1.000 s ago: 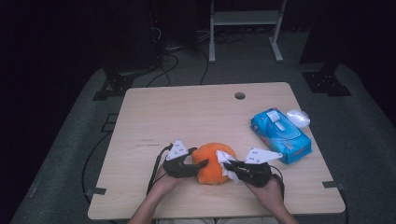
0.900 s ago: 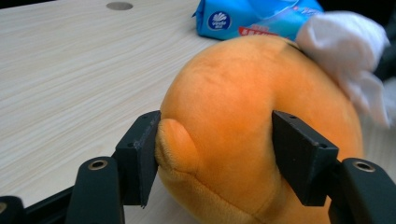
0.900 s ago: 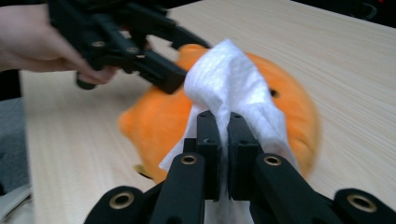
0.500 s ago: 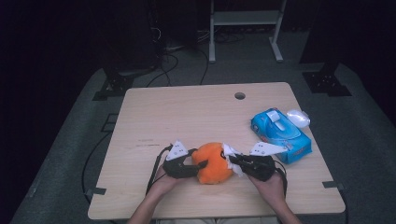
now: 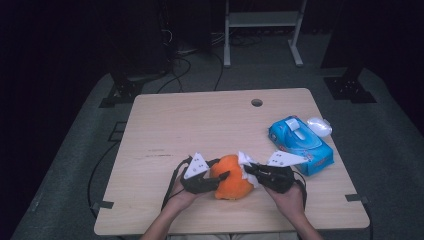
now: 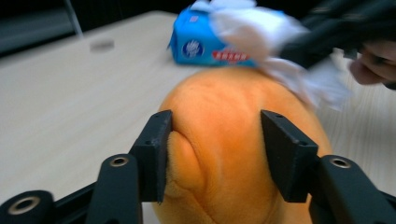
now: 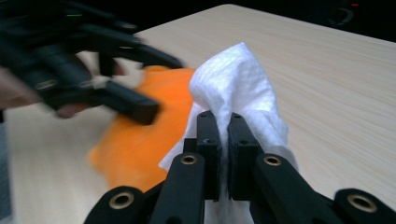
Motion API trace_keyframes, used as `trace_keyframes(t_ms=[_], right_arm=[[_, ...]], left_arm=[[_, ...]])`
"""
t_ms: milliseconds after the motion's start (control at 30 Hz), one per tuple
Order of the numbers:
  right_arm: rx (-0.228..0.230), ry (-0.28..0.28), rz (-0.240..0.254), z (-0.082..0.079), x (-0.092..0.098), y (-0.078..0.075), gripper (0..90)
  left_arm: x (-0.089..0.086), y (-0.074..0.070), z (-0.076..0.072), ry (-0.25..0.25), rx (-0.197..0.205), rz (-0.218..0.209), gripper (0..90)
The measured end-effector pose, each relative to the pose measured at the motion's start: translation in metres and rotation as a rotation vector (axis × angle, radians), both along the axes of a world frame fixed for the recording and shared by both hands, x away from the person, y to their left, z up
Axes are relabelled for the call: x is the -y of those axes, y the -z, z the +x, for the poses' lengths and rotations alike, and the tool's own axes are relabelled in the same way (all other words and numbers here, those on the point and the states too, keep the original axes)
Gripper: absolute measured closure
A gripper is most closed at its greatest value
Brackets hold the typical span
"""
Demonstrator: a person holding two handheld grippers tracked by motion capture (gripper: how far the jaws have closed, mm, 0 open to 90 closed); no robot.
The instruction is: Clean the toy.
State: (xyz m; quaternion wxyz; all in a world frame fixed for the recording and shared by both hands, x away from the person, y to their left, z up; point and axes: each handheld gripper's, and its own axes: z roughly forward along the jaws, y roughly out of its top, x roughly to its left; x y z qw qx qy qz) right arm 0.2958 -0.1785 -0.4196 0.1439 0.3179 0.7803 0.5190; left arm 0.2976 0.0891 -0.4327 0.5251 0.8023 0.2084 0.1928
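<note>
On the wooden table [image 5: 165, 130], left gripper [image 6: 215, 154] fingers, just closing, pinch the orange plush [image 6: 224, 140]; right gripper [image 7: 223, 140] fingers clamp a white tissue [image 7: 238, 79].

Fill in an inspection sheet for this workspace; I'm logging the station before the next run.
Surface: wooden table, round hole near far edge.
Job's things: orange plush toy at front centre; white tissue against its right side.
Clutter: blue tissue pack; white oval object beside it.
Grippers: left tongs have just been closing, pads pressing the toy; right tongs shut on the tissue.
Cables: one trails from the left tongs; more on the floor behind.
Surroundings: dark room, grey floor, metal stand legs.
</note>
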Motion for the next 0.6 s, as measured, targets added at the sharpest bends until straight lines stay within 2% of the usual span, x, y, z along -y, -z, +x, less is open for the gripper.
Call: trace_keyframes(t_ms=[67, 133, 200, 233, 267, 300, 367, 400, 433, 500, 533, 600], right_arm=[[-0.034, 0.012, 0.03, 0.003, 0.007, 0.005, 84.9], [-0.04, 0.0, 0.019, 0.001, 0.005, 0.009, 84.9], [-0.035, -0.03, 0.007, -0.005, 0.0, 0.01, 84.9], [-0.034, -0.042, 0.008, -0.007, -0.002, 0.01, 84.9], [-0.03, -0.057, 0.002, -0.01, -0.006, 0.01, 85.0], [-0.023, -0.064, -0.005, -0.012, -0.007, 0.01, 85.0], [-0.017, -0.07, -0.016, -0.014, -0.01, 0.01, 84.9], [-0.019, -0.069, -0.014, -0.013, -0.009, 0.009, 84.9], [-0.02, -0.067, -0.012, -0.011, -0.009, 0.009, 84.9], [-0.021, -0.058, -0.009, -0.009, -0.007, 0.008, 85.0], [-0.019, -0.051, 0.0, -0.008, -0.006, 0.006, 85.0], [0.004, -0.048, 0.018, -0.008, -0.005, -0.001, 84.9]], left_arm=[[0.004, -0.003, -0.004, 0.022, 0.014, 0.018, 46.2], [0.003, -0.004, -0.002, 0.029, -0.007, 0.007, 38.4], [-0.004, -0.005, 0.003, 0.005, -0.064, -0.03, 25.6], [-0.007, -0.004, 0.007, -0.013, -0.116, -0.054, 20.2], [-0.009, -0.002, 0.01, -0.017, -0.145, -0.053, 16.1], [-0.01, 0.001, 0.013, -0.025, -0.191, -0.053, 13.5], [-0.009, 0.007, 0.015, -0.021, -0.253, -0.062, 13.9], [-0.008, 0.009, 0.014, -0.009, -0.259, -0.062, 19.2], [-0.007, 0.009, 0.012, -0.013, -0.235, -0.047, 25.4], [-0.005, 0.004, 0.008, -0.001, -0.161, -0.022, 39.1], [-0.004, 0.002, 0.006, 0.002, -0.117, -0.024, 42.8], [-0.002, -0.003, 0.0, 0.002, 0.004, -0.008, 47.3]])
